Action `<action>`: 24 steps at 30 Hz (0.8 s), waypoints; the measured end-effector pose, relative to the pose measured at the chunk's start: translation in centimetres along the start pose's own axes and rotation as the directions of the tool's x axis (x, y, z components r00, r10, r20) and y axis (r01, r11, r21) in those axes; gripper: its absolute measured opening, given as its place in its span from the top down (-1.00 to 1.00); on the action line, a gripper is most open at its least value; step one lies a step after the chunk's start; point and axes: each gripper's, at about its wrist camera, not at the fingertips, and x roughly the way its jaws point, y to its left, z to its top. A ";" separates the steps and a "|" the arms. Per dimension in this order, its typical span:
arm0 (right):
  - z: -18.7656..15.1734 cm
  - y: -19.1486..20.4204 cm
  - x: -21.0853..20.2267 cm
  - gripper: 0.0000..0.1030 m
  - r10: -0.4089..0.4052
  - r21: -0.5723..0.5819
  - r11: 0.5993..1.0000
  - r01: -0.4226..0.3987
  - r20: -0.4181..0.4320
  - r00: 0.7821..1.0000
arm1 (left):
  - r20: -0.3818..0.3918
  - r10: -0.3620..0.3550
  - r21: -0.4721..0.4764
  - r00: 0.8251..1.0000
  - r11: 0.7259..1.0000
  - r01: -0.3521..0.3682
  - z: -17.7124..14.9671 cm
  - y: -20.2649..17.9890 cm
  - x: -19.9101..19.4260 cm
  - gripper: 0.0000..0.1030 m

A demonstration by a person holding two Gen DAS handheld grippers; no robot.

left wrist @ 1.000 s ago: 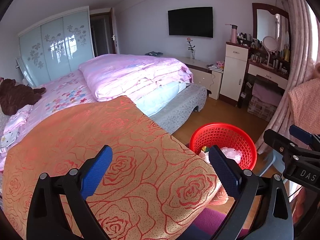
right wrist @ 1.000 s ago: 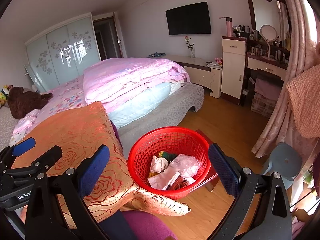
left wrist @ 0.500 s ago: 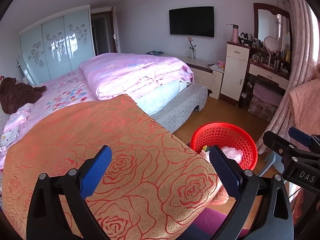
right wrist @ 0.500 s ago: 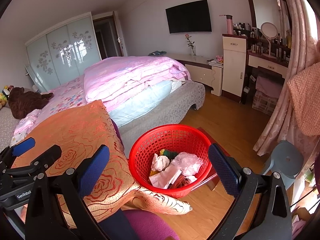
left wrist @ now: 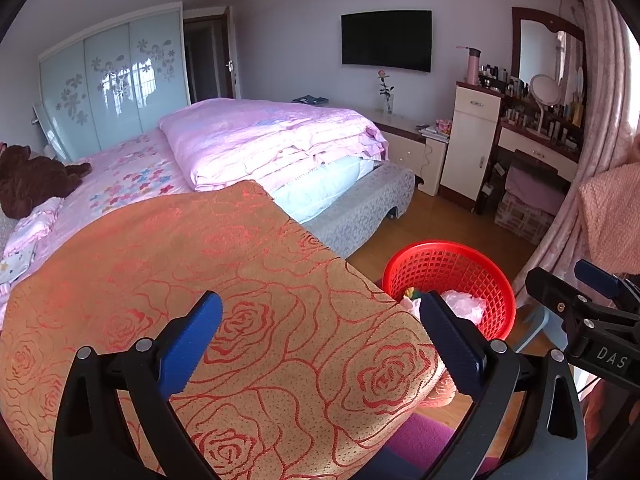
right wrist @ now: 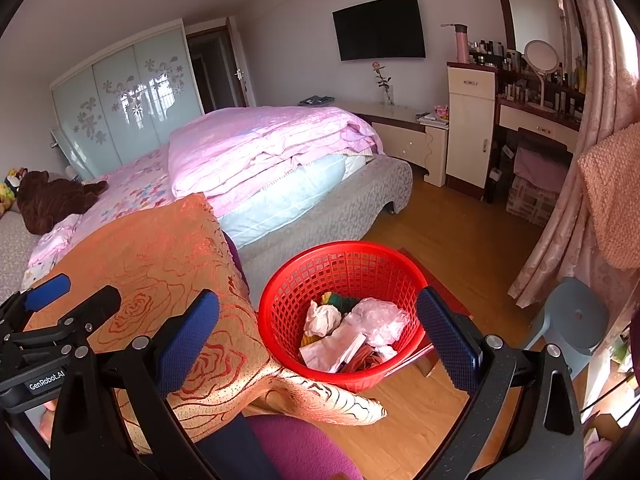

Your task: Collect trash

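Note:
A red mesh basket (right wrist: 340, 264) stands on the wooden floor and holds crumpled white paper (right wrist: 322, 318), a clear plastic wrap (right wrist: 378, 316) and other scraps. My right gripper (right wrist: 318, 336) is open and empty, above and in front of the basket. My left gripper (left wrist: 320, 334) is open and empty over an orange rose-patterned cloth (left wrist: 200, 272); the basket (left wrist: 452, 264) shows to its right, partly hidden by the cloth. Each gripper's body shows at the edge of the other's view.
A bed (right wrist: 280, 168) with pink quilts lies behind the cloth. A grey stool (right wrist: 572, 320) stands right of the basket. A pink curtain (right wrist: 560, 220), a dresser (right wrist: 536, 120) and a white cabinet (right wrist: 470, 120) line the right side. A purple cushion (right wrist: 304, 448) is below.
Both grippers have drifted slightly, so the basket sits a little lower and nearer in the right wrist view. Both stay open and empty.

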 end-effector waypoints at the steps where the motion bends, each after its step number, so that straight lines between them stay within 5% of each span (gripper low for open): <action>1: -0.1 0.1 0.1 -0.87 0.000 0.001 1.000 0.000 -0.001 1.000 | -0.001 -0.001 -0.001 1.000 1.000 0.001 0.0 0.1 0.0 -0.85; 24: -0.3 0.1 0.2 -0.87 0.000 0.002 1.000 0.000 -0.006 1.000 | 0.013 0.019 0.035 1.000 0.999 -0.019 -0.2 -0.6 -0.1 -0.85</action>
